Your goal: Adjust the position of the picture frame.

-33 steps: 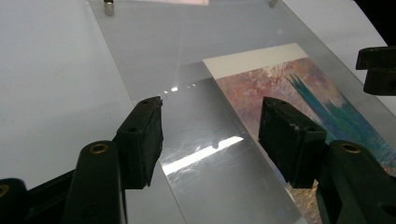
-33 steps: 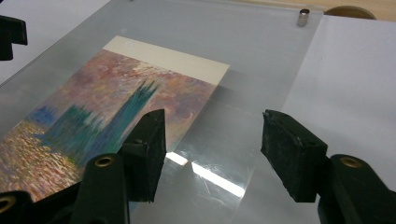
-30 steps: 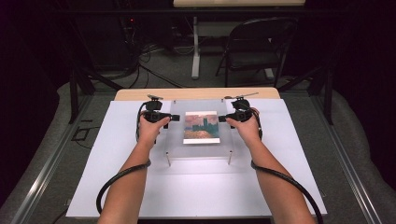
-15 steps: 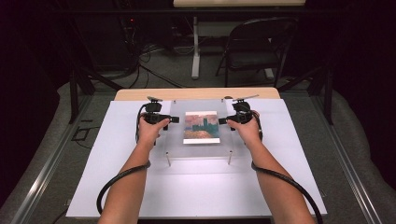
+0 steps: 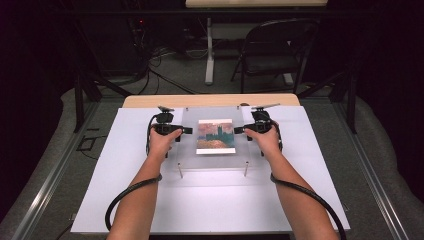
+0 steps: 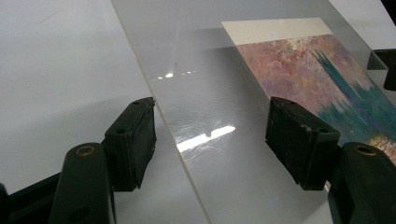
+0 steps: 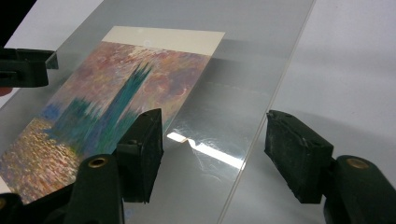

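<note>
Clear acrylic sheet (image 5: 215,137) over the painted print (image 5: 215,136): stiff, slick, scratch-prone; left tool (image 6: 210,140) and right tool (image 7: 212,156), just opening, straddle its side edges unclamped.

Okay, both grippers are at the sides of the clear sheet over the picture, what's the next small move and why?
Probably draw both hands straight outward. The left gripper and right gripper have just been opening; each straddles an edge of the clear sheet, pads off it. The sheet seems to rest level on its posts above the picture, so backing off shouldn't nudge it.
</note>
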A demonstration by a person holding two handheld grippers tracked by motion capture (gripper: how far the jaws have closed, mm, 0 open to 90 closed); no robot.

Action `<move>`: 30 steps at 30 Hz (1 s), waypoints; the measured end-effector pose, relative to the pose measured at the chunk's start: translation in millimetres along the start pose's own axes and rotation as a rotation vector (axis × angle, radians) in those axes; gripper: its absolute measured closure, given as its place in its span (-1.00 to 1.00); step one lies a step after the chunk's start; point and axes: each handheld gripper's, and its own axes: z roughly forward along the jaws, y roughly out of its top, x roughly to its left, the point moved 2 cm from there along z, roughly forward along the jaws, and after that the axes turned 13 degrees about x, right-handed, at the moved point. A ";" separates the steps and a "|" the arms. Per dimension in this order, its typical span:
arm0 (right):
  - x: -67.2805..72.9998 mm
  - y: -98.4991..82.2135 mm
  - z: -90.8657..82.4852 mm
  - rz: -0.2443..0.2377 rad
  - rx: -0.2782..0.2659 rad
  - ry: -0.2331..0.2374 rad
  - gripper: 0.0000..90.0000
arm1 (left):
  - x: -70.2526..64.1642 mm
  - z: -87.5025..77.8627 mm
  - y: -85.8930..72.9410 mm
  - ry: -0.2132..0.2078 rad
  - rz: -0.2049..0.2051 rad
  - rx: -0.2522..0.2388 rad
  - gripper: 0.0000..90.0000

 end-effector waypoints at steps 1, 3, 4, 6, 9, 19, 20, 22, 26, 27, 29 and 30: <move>-0.1 -0.1 0.3 0.003 0.002 0.003 -0.21 | -0.3 0.5 -0.1 0.000 -0.001 0.001 -0.31; -0.3 -0.3 1.3 0.009 0.010 0.017 -0.24 | -0.2 1.0 -0.3 -0.005 -0.007 0.000 -0.33; -0.1 -0.4 1.7 0.015 0.010 0.020 -0.24 | -0.1 1.4 -0.4 -0.010 -0.014 0.000 -0.33; 0.9 -0.3 2.6 0.014 0.015 0.027 -0.27 | -0.1 2.3 -0.5 -0.029 -0.021 0.007 -0.34; 1.5 0.3 3.9 0.008 0.015 0.023 -0.29 | -1.3 3.3 -0.4 -0.028 -0.021 0.010 -0.37; 2.7 0.3 4.7 0.012 0.014 0.017 -0.32 | -0.8 5.8 -1.1 -0.073 -0.056 0.026 -0.38; 2.7 0.3 4.7 0.012 0.014 0.017 -0.32 | -0.8 5.8 -1.1 -0.073 -0.056 0.026 -0.38; 2.6 0.1 5.6 0.019 0.014 0.025 -0.32 | -1.2 6.4 -1.1 -0.079 -0.063 0.030 -0.38; 2.5 0.4 5.9 0.025 0.025 0.033 -0.33 | -1.5 6.6 -1.4 -0.081 -0.069 0.029 -0.38; 2.8 0.5 6.2 0.026 0.026 0.032 -0.34 | -1.4 6.7 -1.5 -0.083 -0.071 0.027 -0.38; 2.9 0.5 6.6 0.024 0.024 0.030 -0.34 | -0.9 7.4 -1.9 -0.101 -0.083 0.036 -0.37; 3.3 0.5 6.6 0.028 0.025 0.032 -0.35 | -1.0 7.5 -1.9 -0.101 -0.084 0.036 -0.37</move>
